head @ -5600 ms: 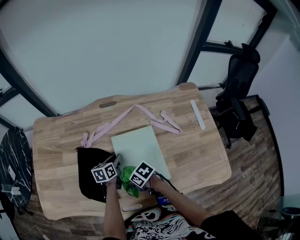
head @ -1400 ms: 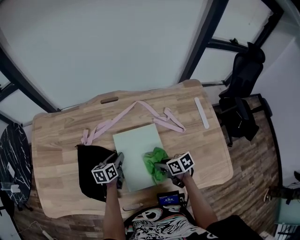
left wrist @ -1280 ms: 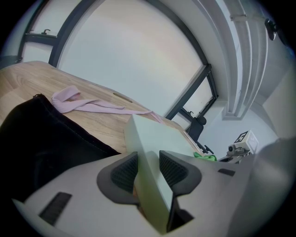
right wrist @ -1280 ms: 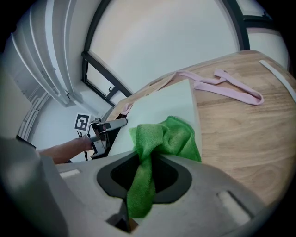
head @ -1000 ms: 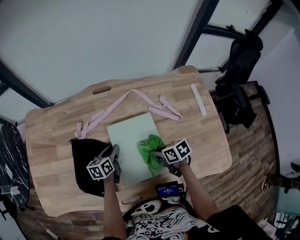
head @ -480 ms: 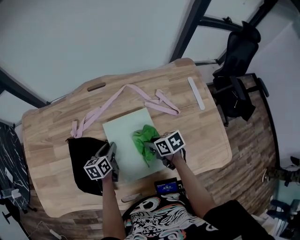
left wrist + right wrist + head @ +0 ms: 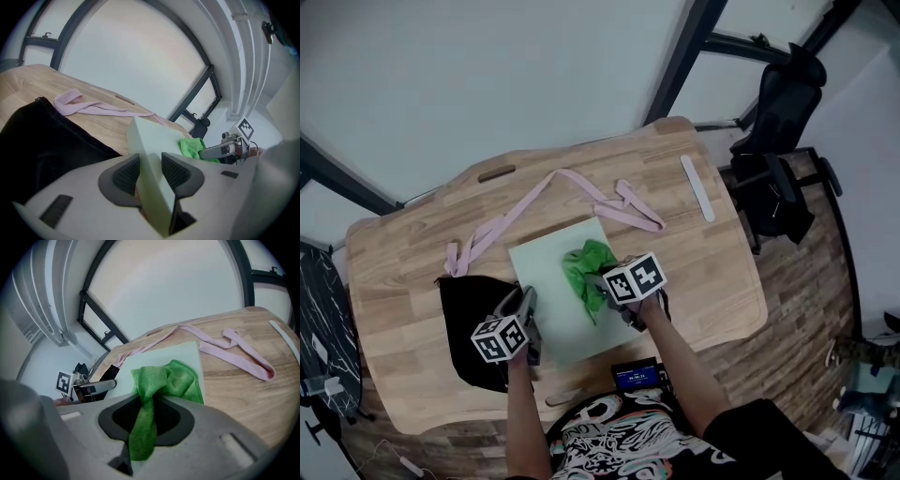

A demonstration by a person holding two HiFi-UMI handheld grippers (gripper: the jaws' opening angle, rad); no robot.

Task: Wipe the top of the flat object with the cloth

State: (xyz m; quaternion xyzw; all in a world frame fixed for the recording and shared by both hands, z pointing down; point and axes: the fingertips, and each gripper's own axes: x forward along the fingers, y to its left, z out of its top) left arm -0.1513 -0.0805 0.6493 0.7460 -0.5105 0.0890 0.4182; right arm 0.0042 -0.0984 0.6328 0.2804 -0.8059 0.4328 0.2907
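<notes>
Board, flat and pale green, lies near the middle of the wooden bench, towards its near edge. The left gripper has its fingers closed narrow on the board's edge at the near left corner; the left gripper view shows the edge pinched between both pads. The right gripper has its fingers clamped on a bunched green cloth. The free end of the cloth is spread on the board's top, in its far right part. A black bag lies on the bench, touching the board's left side. A pink strap runs along the far side of the bench. A white strip lies near the far right corner, well apart from the board.
</notes>
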